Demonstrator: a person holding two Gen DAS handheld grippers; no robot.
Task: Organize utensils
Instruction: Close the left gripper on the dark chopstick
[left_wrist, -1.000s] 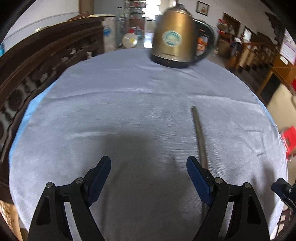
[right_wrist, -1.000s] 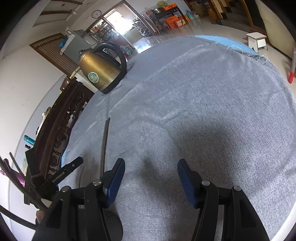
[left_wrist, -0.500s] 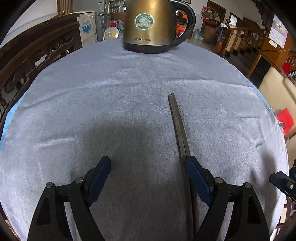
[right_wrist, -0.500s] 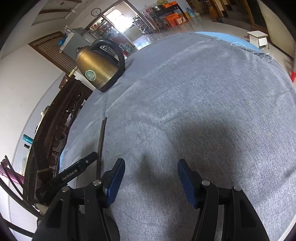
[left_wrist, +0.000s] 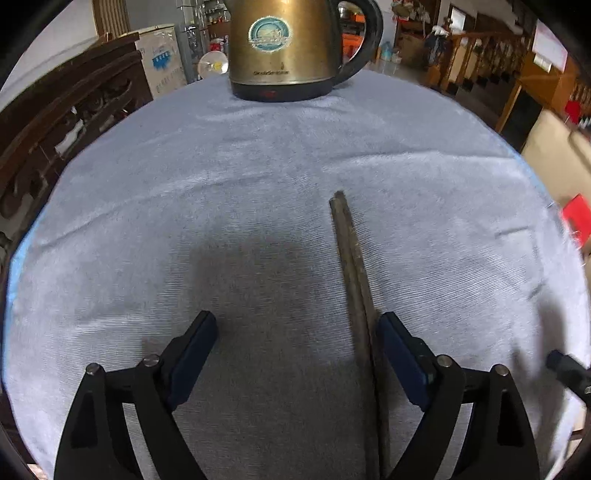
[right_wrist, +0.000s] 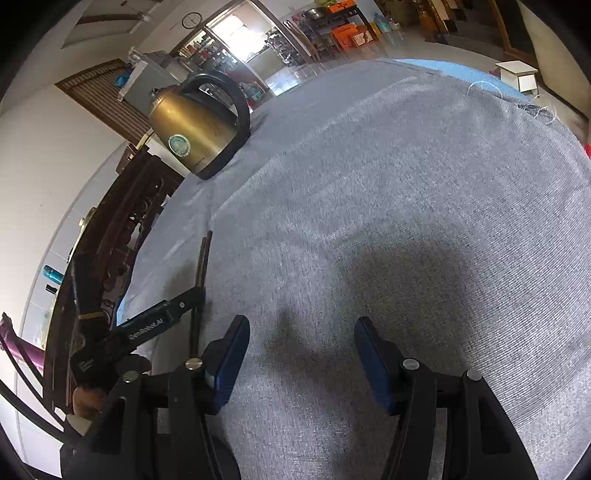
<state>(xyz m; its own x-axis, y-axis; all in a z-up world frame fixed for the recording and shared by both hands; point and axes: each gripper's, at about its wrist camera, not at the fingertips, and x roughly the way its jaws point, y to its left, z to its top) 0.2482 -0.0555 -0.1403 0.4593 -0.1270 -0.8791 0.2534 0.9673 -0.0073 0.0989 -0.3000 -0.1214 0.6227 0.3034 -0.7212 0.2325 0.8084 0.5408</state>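
A pair of dark chopsticks (left_wrist: 351, 266) lies side by side on the grey-blue cloth (left_wrist: 184, 184), pointing toward the kettle. My left gripper (left_wrist: 297, 325) hangs over their near half with its jaws opening. The chopsticks run between the fingers, close beside the right pad (left_wrist: 402, 354), and neither pad presses on them. In the right wrist view the chopsticks (right_wrist: 201, 262) lie at the left, with a left gripper finger (right_wrist: 162, 317) across them. My right gripper (right_wrist: 302, 326) stands open over bare cloth, with nothing between its fingers.
A brass-coloured electric kettle (left_wrist: 284, 48) with a black handle stands at the table's far edge. A carved dark wooden chair back (left_wrist: 55, 122) rises along the left rim. The round table's cloth edge (left_wrist: 532, 173) drops off at the right.
The left gripper has moved forward toward the kettle and shifted, so the chopsticks now lie between its fingers instead of under the right one. Its jaws stand slightly wider. The right gripper has kept still.
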